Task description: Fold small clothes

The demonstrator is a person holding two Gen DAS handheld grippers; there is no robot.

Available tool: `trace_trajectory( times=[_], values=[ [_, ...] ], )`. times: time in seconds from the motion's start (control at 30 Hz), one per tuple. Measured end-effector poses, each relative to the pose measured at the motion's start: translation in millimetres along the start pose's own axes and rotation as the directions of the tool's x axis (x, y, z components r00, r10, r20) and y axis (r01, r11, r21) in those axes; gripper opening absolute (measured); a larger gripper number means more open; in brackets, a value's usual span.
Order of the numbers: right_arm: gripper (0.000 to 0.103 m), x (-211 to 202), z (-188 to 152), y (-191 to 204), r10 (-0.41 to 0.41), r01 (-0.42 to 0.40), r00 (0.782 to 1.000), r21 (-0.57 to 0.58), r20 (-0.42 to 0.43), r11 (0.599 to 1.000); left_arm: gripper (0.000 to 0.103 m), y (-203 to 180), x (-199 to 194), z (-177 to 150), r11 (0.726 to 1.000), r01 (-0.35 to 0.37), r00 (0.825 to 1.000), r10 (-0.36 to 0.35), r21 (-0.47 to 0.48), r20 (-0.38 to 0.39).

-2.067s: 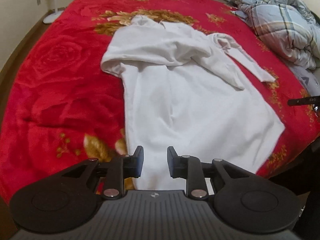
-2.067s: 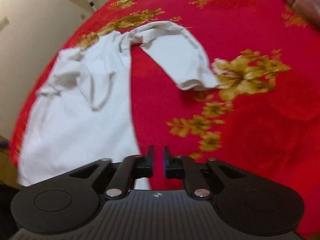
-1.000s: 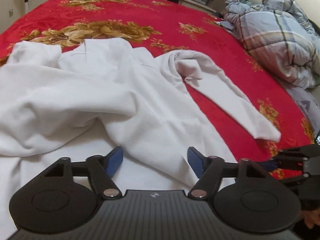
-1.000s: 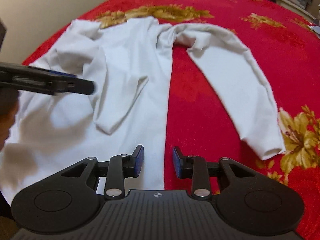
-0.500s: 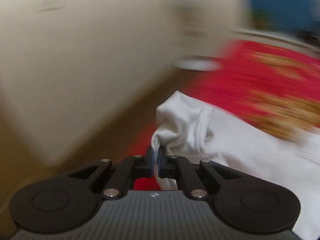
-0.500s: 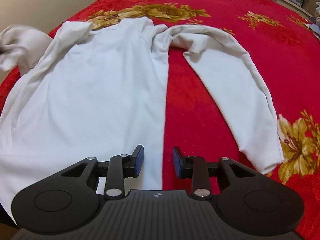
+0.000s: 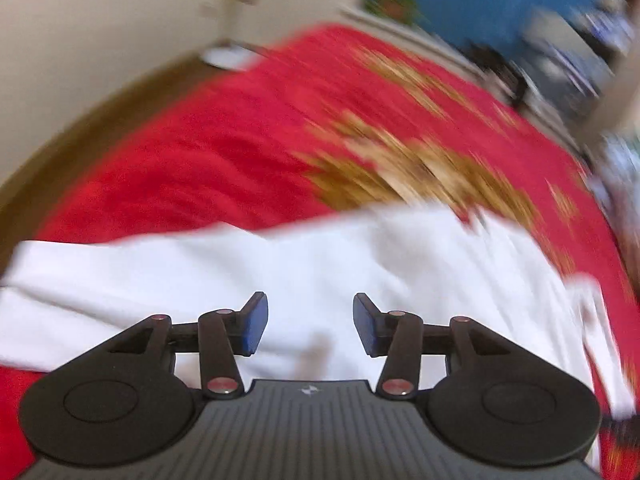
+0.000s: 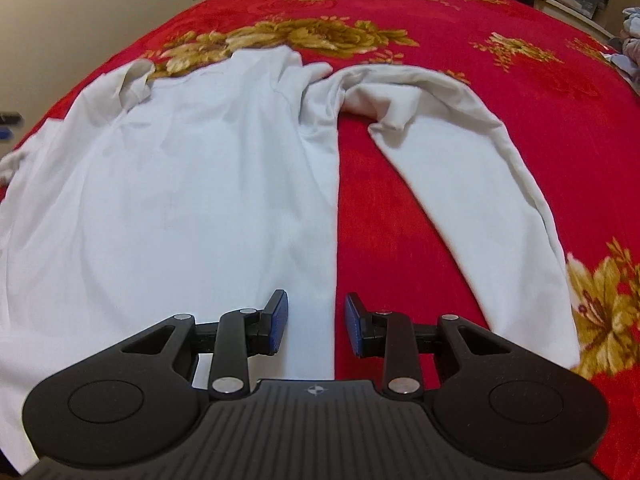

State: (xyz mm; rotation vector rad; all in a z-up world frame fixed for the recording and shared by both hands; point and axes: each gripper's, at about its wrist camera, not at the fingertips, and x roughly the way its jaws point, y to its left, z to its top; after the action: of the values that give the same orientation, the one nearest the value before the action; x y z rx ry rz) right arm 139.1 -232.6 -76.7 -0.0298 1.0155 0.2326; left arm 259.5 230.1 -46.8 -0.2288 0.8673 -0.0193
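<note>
No words, numbers or brand names can be read in either view. The only sign is a small pale four-point emblem (image 8: 316, 390) on the ribbed grey body of each hand-held gripper, at the bottom centre of the frame; it has no letters. In the left wrist view the same emblem (image 7: 309, 390) shows, and the rest of that picture is too blurred to read anything.

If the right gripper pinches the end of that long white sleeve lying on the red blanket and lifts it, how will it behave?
The sleeve will probably droop limply; it already lies bent and creased. It looks thin, so likely light for the right gripper. The shirt may drag along, since the plush blanket probably grips fabric.
</note>
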Motion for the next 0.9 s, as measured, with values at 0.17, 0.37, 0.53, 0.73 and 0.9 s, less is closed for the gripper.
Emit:
trace_trajectory(
  times=[0.17,0.37,0.53,0.73,0.9],
  values=[
    [0.033,-1,19,-18,0.000,-0.005,0.998,0.067,0.069,0.998,0.049,-57,24,-35,0.969,0.078,0.996,-0.065,0.235,-0.061],
    [0.033,-6,41,-69,-0.076,0.035,0.983,0.235,0.168,0.971,0.001,-21,33,-34,0.953,-0.266,0.961,0.273,0.145,-0.033],
    [0.035,4,56,-119,-0.038,-0.086,0.963,0.440,0.267,0.894,0.014,-40,23,-37,0.964,-0.188,0.978,0.201,0.189,-0.056],
    [0.046,49,64,-179,0.101,-0.321,0.938,0.716,0.332,0.621,0.024,-39,33,-42,0.954,-0.172,0.975,0.200,0.247,-0.093],
    [0.049,84,67,-206,0.133,-0.386,0.922,0.825,0.365,0.413,0.024,-39,33,-43,0.950,-0.169,0.976,0.199,0.263,-0.092]
  ],
)
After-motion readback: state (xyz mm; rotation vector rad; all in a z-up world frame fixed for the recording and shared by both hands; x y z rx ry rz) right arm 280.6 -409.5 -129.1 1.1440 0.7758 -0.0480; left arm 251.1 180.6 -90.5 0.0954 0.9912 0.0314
